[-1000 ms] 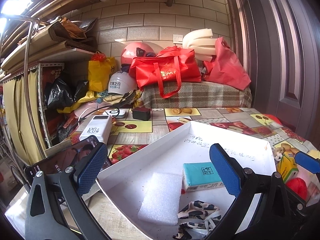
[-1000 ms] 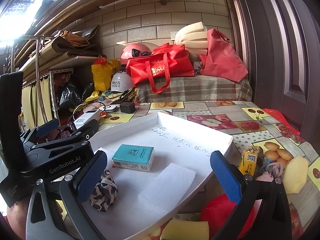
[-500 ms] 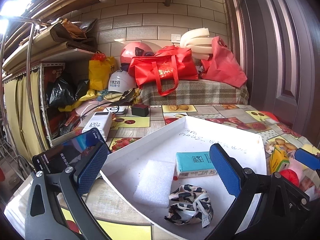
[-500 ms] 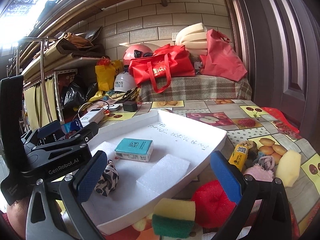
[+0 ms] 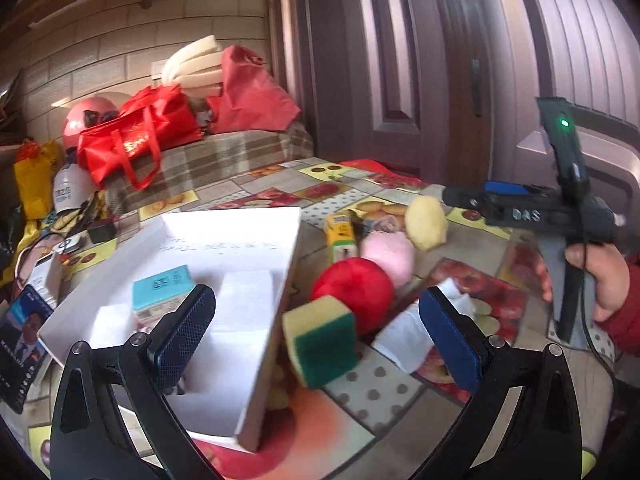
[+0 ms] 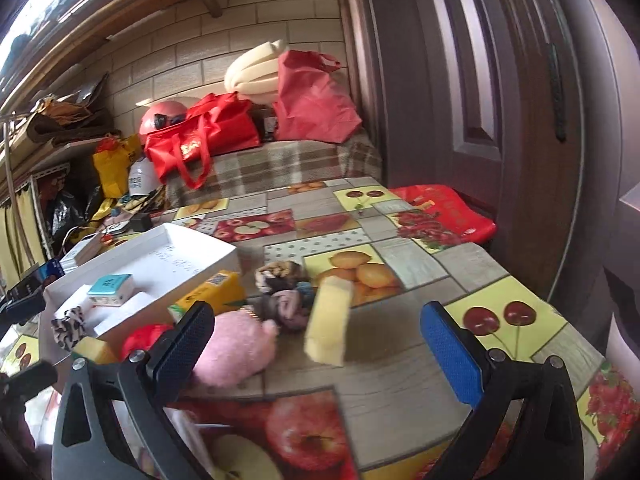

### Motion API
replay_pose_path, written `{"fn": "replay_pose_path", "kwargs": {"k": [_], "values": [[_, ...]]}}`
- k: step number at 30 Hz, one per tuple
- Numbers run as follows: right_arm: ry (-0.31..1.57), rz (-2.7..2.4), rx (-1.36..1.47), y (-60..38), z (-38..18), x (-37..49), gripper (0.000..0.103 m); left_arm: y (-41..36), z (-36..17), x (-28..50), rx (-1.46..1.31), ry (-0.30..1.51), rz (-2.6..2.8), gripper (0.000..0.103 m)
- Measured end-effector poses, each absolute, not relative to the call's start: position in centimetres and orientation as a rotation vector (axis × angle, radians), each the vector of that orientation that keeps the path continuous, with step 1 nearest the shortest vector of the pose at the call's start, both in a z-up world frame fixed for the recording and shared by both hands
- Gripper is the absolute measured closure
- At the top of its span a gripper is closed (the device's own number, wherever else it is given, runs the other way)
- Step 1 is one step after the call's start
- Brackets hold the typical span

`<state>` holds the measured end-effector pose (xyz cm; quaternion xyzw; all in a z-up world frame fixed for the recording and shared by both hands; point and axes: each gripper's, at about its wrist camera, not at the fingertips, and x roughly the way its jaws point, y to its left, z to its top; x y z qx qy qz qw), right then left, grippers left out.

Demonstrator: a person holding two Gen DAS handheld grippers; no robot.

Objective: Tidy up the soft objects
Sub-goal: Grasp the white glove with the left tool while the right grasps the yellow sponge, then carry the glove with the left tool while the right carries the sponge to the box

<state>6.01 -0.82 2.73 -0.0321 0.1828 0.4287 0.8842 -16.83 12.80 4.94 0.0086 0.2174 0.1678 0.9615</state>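
My left gripper [image 5: 316,336] is open and empty, its jaws on either side of a yellow-and-green sponge [image 5: 324,344] that lies beside the white tray [image 5: 276,320]. The tray holds a teal tissue pack [image 5: 162,288] and white foam [image 5: 244,300]. A red ball [image 5: 352,292], a pink plush [image 5: 390,254] and a yellow sponge [image 5: 426,222] lie to the right. My right gripper [image 6: 316,336] is open and empty, facing the yellow sponge [image 6: 328,320], with the pink plush [image 6: 236,350] at its left finger. It also shows in the left wrist view [image 5: 500,196].
A yellow carton [image 6: 208,296] and hair ties [image 6: 280,280] lie by the tray [image 6: 160,240]. White paper tissue [image 5: 408,332] lies near my left gripper's right finger. A phone [image 5: 20,344] and power bank sit left of the tray. Red bags [image 6: 200,140] at the back, a door at right.
Both grippers have swung to the right, away from the tray and toward the loose soft objects on the tablecloth. Both stay open.
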Motion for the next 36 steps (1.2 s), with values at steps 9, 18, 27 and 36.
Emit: {"fn": "replay_pose_path", "kwargs": {"k": [9, 18, 27, 36], "values": [[0.482, 0.923, -0.166, 0.3, 1.8, 8.8, 0.012, 6.3, 2.1, -9.9, 0.293, 0.682, 0.241, 0.007], [0.726, 1.0, -0.206, 5.3, -0.4, 11.2, 0.081, 7.8, 0.9, -8.1, 0.214, 0.789, 0.23, 0.028], [0.503, 0.979, -0.057, 0.8, 2.0, 8.9, 0.081, 7.1, 1.8, -9.6, 0.203, 0.692, 0.191, 0.072], [0.319, 0.992, -0.053, -0.9, 3.3, 5.4, 0.081, 9.6, 5.0, -14.1, 0.059, 0.431, 0.281, 0.072]]}}
